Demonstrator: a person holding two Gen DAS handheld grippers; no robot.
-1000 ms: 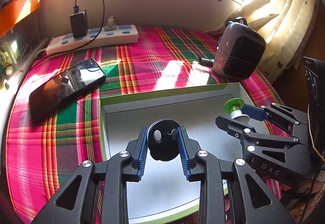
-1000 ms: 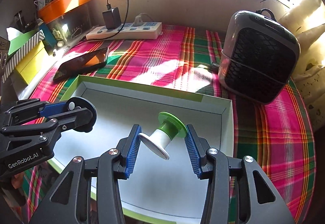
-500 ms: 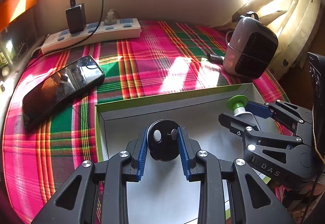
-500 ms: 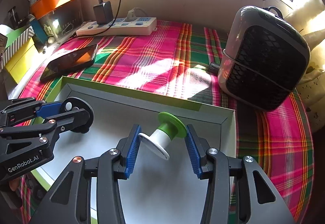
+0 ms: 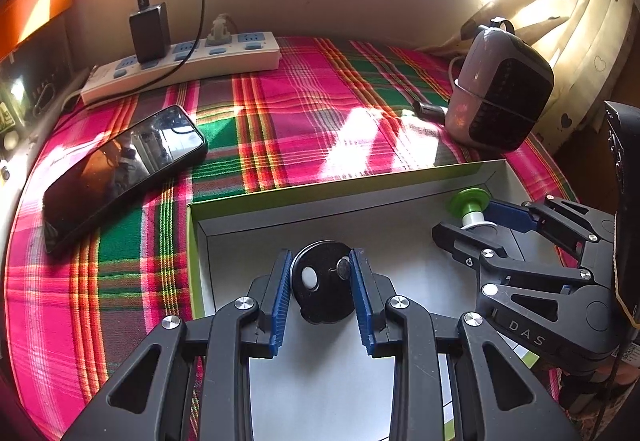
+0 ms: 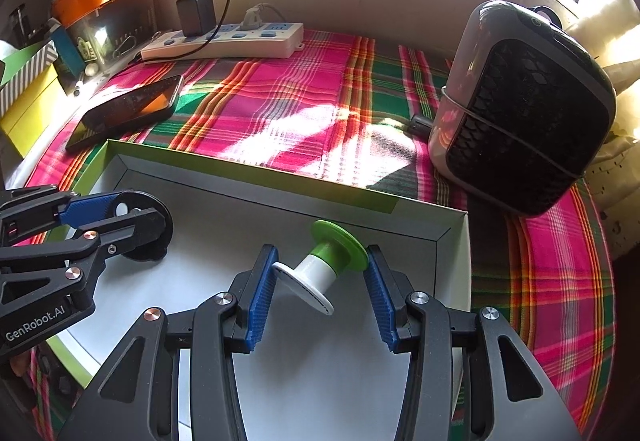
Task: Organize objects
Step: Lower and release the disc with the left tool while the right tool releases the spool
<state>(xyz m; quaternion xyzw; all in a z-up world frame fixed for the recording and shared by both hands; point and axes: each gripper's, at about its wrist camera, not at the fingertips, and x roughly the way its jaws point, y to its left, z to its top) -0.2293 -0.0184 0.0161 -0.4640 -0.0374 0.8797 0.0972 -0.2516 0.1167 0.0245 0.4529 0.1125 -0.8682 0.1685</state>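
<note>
My left gripper [image 5: 320,273] is shut on a flat black disc [image 5: 322,283] with a white dot, held over the left part of an open box with green rim and white floor [image 5: 224,201]. My right gripper [image 6: 318,269] is shut on a green-and-white spool [image 6: 324,267], held tilted over the box's far right corner [image 6: 460,217]. The spool also shows in the left wrist view [image 5: 470,207], as does the right gripper [image 5: 472,217]. The left gripper [image 6: 120,211] with the disc [image 6: 138,227] shows at the left of the right wrist view.
A black phone [image 5: 120,169] lies on the plaid cloth left of the box. A white power strip [image 5: 180,65] with a black charger sits at the back. A grey-and-black heater [image 6: 524,109] stands at the right. Orange and yellow boxes [image 6: 28,105] stand at far left.
Both grippers, holding their objects, have shifted a little forward over the box toward its far wall. The grips have not changed.
</note>
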